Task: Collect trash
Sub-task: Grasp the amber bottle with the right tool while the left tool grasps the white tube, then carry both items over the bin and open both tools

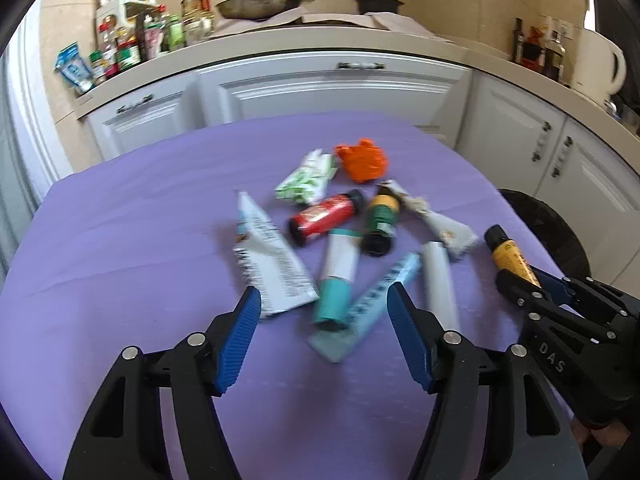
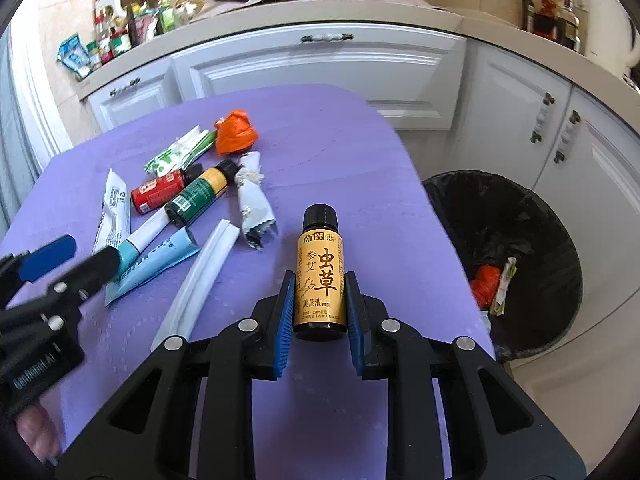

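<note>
One bottle in hand, most of the trash not yet binned

The right gripper point(image 2: 320, 308) pinches a small amber-labelled, black-capped glass bottle point(image 2: 320, 276) above the purple tablecloth point(image 2: 340, 160). The black-lined round trash bin point(image 2: 520, 216) sits at its three o'clock — already holding a few scraps. The left gripper point(image 1: 324, 312) hangs spread wide, holding nothing, with a teal-and-white plastic tube point(image 1: 338, 276) at its twelve o'clock. About nine pieces of trash remain on the table.

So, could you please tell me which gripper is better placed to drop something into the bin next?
The right gripper: its fingers already clamp the yellow bottle, and the black bin sits just to its right. The left gripper is open over the pile.
</note>
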Demonstrator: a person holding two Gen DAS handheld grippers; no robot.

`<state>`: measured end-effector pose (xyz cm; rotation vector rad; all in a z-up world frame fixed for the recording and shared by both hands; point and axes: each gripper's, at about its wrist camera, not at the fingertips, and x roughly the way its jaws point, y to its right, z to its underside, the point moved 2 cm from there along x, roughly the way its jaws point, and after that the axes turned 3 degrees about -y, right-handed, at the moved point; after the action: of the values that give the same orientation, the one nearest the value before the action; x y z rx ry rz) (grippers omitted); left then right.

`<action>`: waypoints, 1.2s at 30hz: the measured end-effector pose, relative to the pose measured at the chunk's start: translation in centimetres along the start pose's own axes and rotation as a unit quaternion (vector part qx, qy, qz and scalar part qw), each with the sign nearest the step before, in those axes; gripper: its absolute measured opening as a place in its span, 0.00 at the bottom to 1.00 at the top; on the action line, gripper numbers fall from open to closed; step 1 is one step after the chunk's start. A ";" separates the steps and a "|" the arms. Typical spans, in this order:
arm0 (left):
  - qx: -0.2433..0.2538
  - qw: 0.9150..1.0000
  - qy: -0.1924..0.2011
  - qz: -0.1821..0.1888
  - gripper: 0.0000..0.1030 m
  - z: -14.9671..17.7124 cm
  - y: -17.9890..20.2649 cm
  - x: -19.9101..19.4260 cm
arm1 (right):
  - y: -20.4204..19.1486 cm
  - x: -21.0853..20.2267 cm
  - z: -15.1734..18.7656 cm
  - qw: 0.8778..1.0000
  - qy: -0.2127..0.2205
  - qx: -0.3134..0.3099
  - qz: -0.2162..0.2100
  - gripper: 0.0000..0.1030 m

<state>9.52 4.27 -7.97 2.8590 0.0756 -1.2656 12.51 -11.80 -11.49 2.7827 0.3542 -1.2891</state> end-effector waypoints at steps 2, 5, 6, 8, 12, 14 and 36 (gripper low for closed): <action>0.005 1.000 -0.001 0.009 0.62 0.1 1.0 0.1 | 0.7 -0.4 0.2 1.000 0.004 0.007 0.001 0.22; 0.020 1.000 -0.008 0.021 0.62 0.4 3.0 0.7 | 1.6 -0.9 0.5 1.000 0.010 0.017 0.000 0.22; 0.024 0.999 -0.011 0.023 0.62 0.5 3.4 0.9 | 2.0 -1.2 0.6 1.000 0.013 0.022 -0.001 0.22; 0.033 0.999 -0.018 0.027 0.62 0.7 4.2 1.3 | 2.7 -1.6 0.8 0.999 0.016 0.028 -0.001 0.22; 0.049 0.998 -0.025 0.024 0.59 0.8 5.4 2.1 | 3.7 -1.9 1.0 0.999 0.020 0.038 -0.003 0.22; 0.056 0.998 -0.027 0.023 0.54 0.8 5.7 2.3 | 3.9 -1.9 1.0 0.999 0.021 0.041 -0.004 0.22; 0.047 0.996 0.043 0.054 0.17 -0.7 6.5 -1.0 | 5.3 -4.6 0.4 0.995 0.075 0.056 0.019 0.22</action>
<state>9.73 -2.27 -6.77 2.9501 -0.1411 -1.1563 10.54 -17.85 -8.50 2.9728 0.2432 -1.1298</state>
